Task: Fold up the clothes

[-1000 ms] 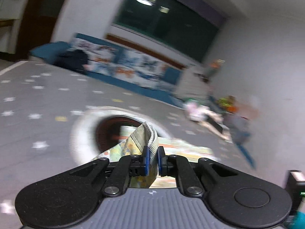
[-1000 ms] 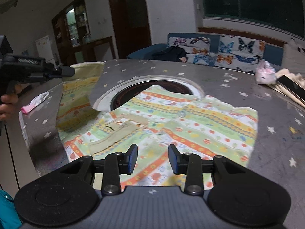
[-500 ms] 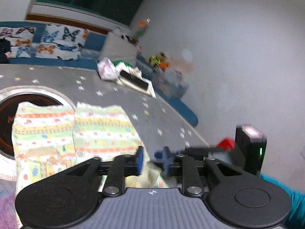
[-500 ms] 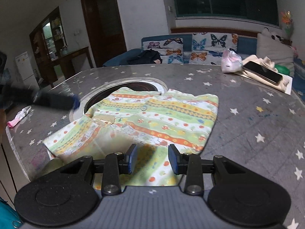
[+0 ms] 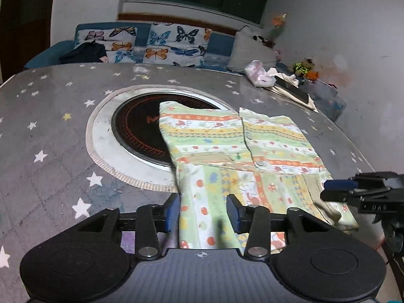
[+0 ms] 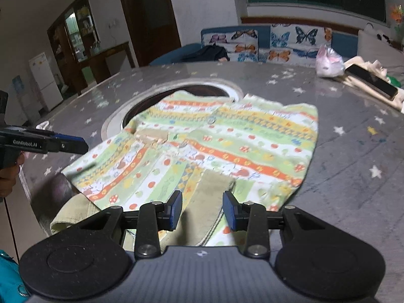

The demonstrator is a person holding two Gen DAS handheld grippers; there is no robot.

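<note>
A child's striped shirt (image 5: 240,146) in green, yellow and orange lies flat on the star-patterned table (image 5: 50,126), with one sleeve folded across its body. My left gripper (image 5: 204,214) hovers over the shirt's near left edge. Its jaws are opening, and the cloth lies under them without the pads pressing on it. In the right wrist view the shirt (image 6: 227,136) has a beige cuff (image 6: 214,197) lying below my right gripper (image 6: 202,209), which is open and grips nothing. Each gripper shows at the side of the other's view: the right gripper (image 5: 338,189) and the left gripper (image 6: 70,145).
A round dark hotplate (image 5: 136,126) is set into the table, partly under the shirt. A phone (image 5: 293,91) on pale cloth and a pink bag (image 5: 257,75) lie at the far right. A butterfly-print sofa (image 5: 164,43) stands behind. A person's hand (image 6: 7,176) holds the left gripper.
The left gripper was shut on the raised sleeve. It has swung over, come down and opened, and the sleeve now lies on the shirt. The right gripper has shifted only slightly.
</note>
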